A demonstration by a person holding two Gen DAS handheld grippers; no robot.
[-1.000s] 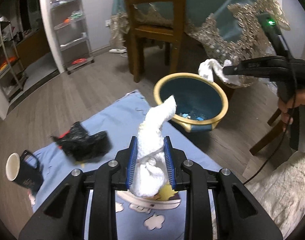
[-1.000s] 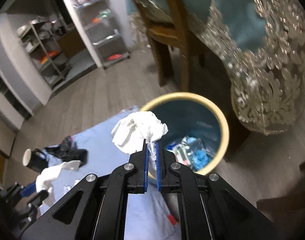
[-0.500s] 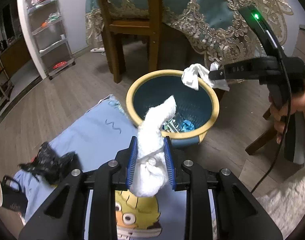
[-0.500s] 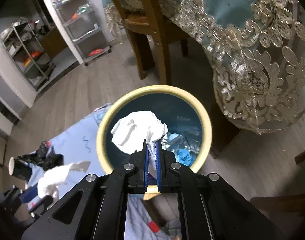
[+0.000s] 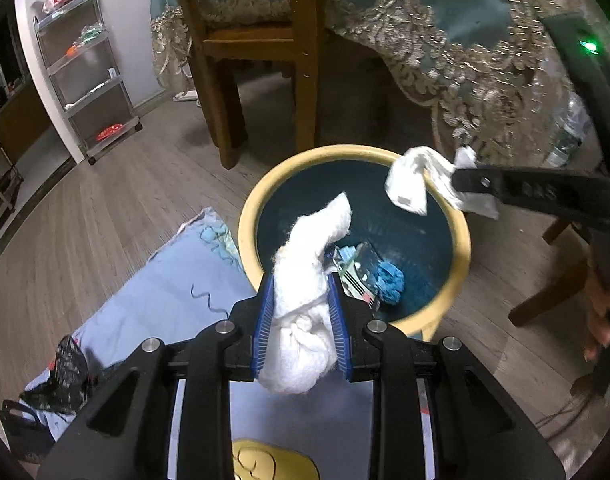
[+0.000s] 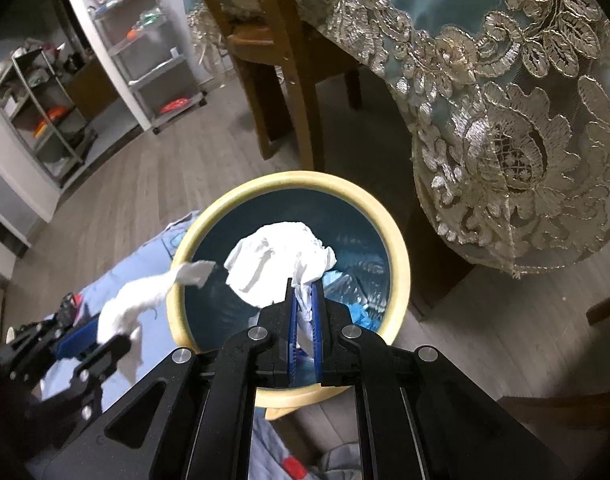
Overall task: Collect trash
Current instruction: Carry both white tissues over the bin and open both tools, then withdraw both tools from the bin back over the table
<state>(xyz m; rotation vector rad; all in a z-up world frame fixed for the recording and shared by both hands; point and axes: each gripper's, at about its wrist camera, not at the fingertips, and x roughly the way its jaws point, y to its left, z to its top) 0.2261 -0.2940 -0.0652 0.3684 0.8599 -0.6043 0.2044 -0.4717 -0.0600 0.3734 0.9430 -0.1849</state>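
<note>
Trash, 2 white wads, both held over the bin (image 6: pixel 401 264), a round tub w/ yellow rim and dark teal inside, standing on the wood floor.

Left gripper (image 5: pixel 301 312) pinches a thick white cloth roll (image 5: pixel 305 312) btwn its blue pads; jaws pressed on it w/ the wad filling the gap. The roll's tip pokes up and forward, over the bin's near rim. In the right wrist view the same roll (image 6: pixel 145 296) reaches in from the bin's left side, tip just past the rim.

Right gripper (image 6: pixel 303 312) is nearly closed, nipping a thin tail of a crumpled white tissue (image 6: pixel 277 264); the bulk of it puffs out ahead of the tips, above the bin's middle. From the left wrist view the tissue (image 5: pixel 413 184) hangs at the bin's far right rim.

Inside the bin, at the bottom: a blue crumpled bit (image 5: pixel 389 280) and some wrapper scraps, details unclear.

Left of the bin, touching its base: a light blue mat (image 5: pixel 165 312) on the floor. On the mat's far-left end, well apart from the bin, a black crumpled bag (image 5: pixel 65 376), and a dark cup (image 5: pixel 9 428) at the edge of view.

Behind the bin: wooden chair (image 5: pixel 265 40). Behind and right of it: teal tablecloth w/ lace trim (image 6: pixel 505 120) hanging down. Far left of the bin: metal shelf rack (image 5: pixel 89 72) by the wall.
</note>
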